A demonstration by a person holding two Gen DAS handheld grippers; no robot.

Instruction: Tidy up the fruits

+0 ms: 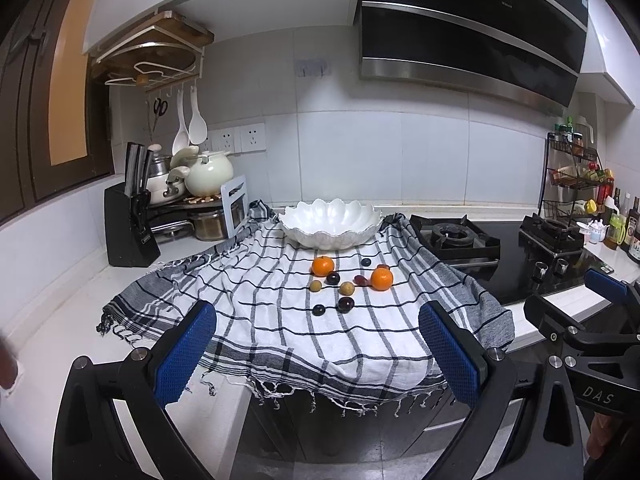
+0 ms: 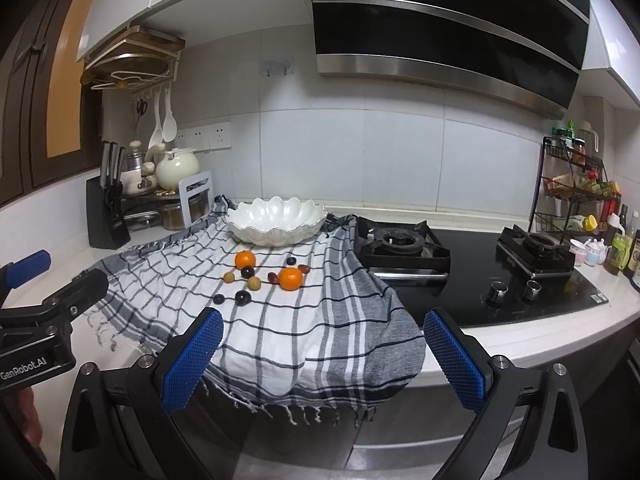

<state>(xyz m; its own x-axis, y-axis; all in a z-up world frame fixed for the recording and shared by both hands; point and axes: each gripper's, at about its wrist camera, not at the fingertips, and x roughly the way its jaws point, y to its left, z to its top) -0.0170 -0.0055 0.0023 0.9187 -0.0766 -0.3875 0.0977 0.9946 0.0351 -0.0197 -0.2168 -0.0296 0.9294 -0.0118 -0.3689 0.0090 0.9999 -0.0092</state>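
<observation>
Kitchen counter ahead of me, draped with a checked cloth (image 1: pixel 280 320). Through my left camera, my left gripper (image 1: pixel 316 354) is spread wide and empty at the cloth's near edge; the fruits (image 1: pixel 348 280) lie well beyond its fingertips, just before the white bowl (image 1: pixel 330 222). Through my right camera, my right gripper (image 2: pixel 322 360) also gapes empty, with the two oranges (image 2: pixel 290 278) and small dark fruits ahead, slightly left, near the stove (image 2: pixel 404 246).
</observation>
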